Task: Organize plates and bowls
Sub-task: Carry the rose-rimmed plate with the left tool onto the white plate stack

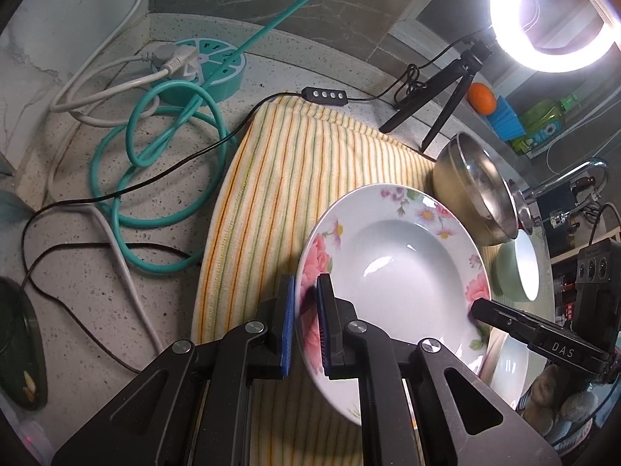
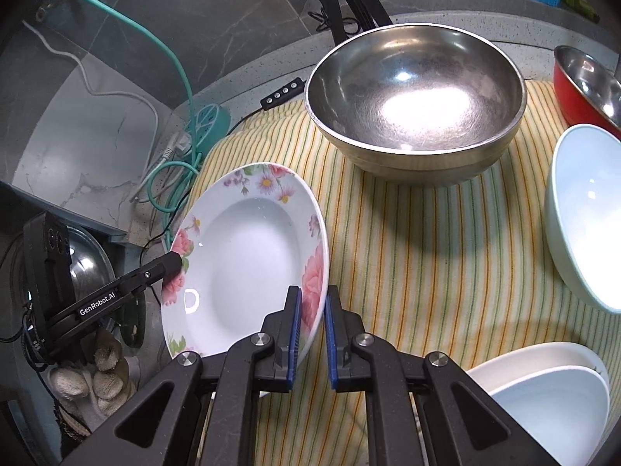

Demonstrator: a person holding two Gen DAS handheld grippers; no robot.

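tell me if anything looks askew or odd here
The floral plate is tilted, lifted off the striped cloth, pinched at opposite rim edges by the left gripper and right gripper. Nothing looks spilled or broken.

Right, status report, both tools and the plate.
Both tools, left and right, clamped on floral plate, opposite rims. Plate tilted over striped cloth. Steel bowl ahead.

Left wrist view: looking close along the left tool [image 1: 304, 318], facing the ring light [image 1: 551, 11].
Right wrist view: looking close along the right tool [image 2: 312, 334], facing the wall.
Shared: both are seeing the flowered plate [image 1: 392, 268] [image 2: 248, 256], steel bowl [image 1: 477, 190] [image 2: 415, 101], striped cloth [image 1: 295, 178] [image 2: 427, 252].
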